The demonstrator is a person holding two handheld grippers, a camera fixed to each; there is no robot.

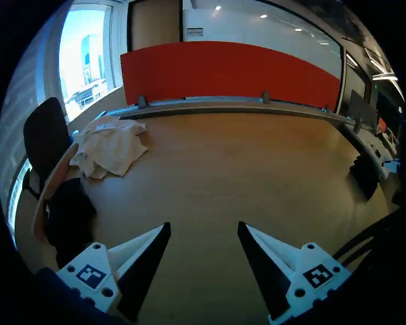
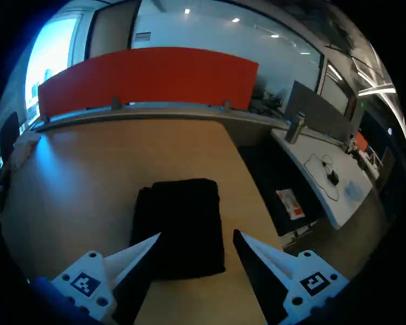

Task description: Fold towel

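The left gripper stood with fingers spread and empty, a crumpled cream towel lying far across the table (near the red divider). The right gripper, likewise parted, hung over a folded black towel.

The folded towel lay flat on the table, near its right edge, just ahead of the right gripper; a crumpled cloth pile sat at the table's far left corner, beside a chair; a divider panel stood along the far edge; a neighbouring desk lay to the right, carrying a canister.
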